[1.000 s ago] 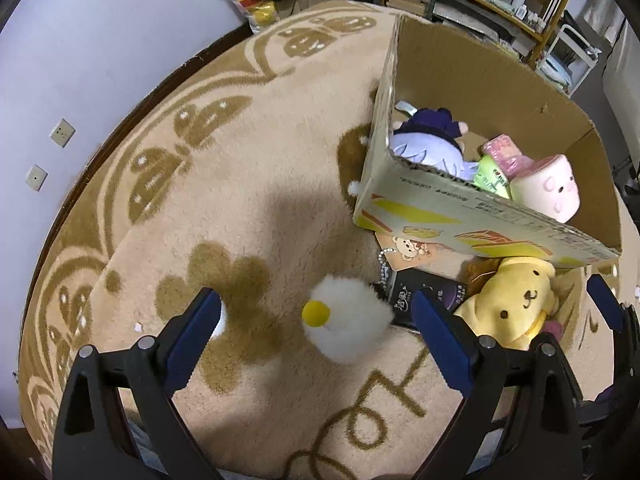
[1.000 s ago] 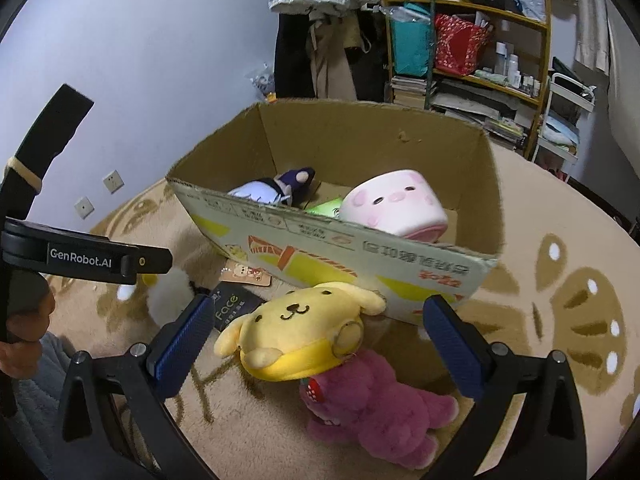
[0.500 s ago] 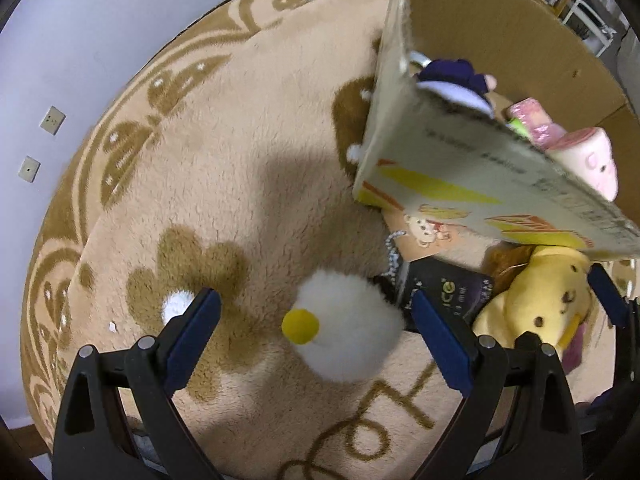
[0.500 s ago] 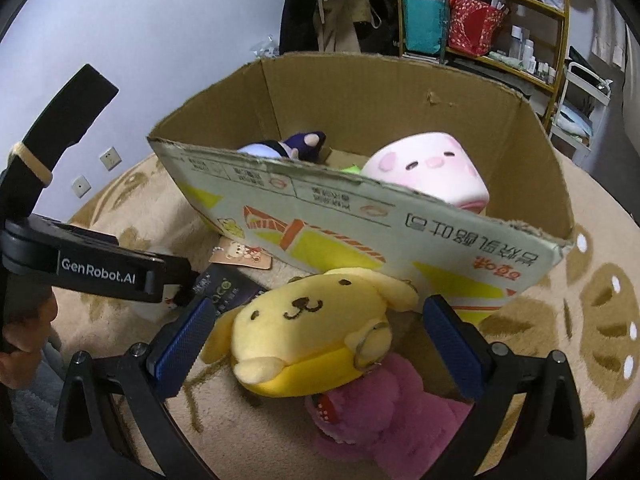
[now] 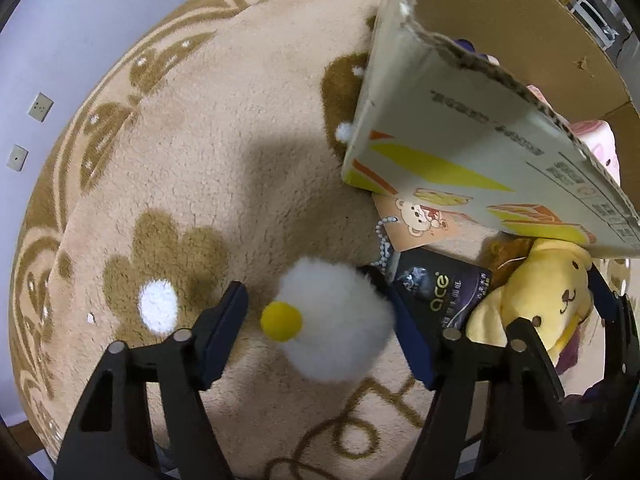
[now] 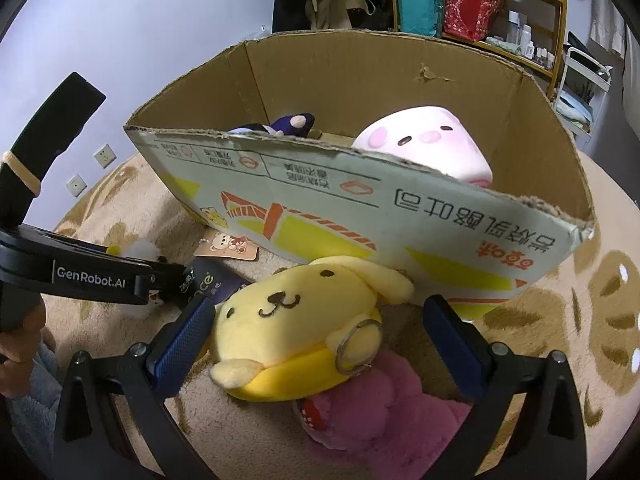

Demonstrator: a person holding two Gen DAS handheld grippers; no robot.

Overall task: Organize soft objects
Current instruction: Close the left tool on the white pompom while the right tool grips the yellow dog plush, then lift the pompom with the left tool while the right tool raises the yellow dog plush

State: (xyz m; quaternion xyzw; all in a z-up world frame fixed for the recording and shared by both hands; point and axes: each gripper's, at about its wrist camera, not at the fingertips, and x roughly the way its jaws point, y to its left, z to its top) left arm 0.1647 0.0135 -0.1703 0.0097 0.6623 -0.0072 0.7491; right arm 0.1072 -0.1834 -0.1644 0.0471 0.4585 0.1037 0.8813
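We hold left hand-held gripper (image 5: 320, 328) wide around white pom-pom (image 5: 336, 320), right hand-held gripper (image 6: 320, 332) wide around yellow dog plush (image 6: 296, 332), both just in front of cardboard box (image 6: 400, 216).

The dog plush (image 6: 296, 320) lay on the bear plush (image 6: 376, 404), the box (image 6: 400, 220) at its twelve o'clock; pompom (image 5: 332, 324) and packet (image 5: 440, 292) sat at its nine o'clock.

Our left wrist view looks steeply down, close over the rug (image 5: 240, 128); our right looks low and level. Both share the cardboard box (image 5: 460, 128) (image 6: 360, 208).
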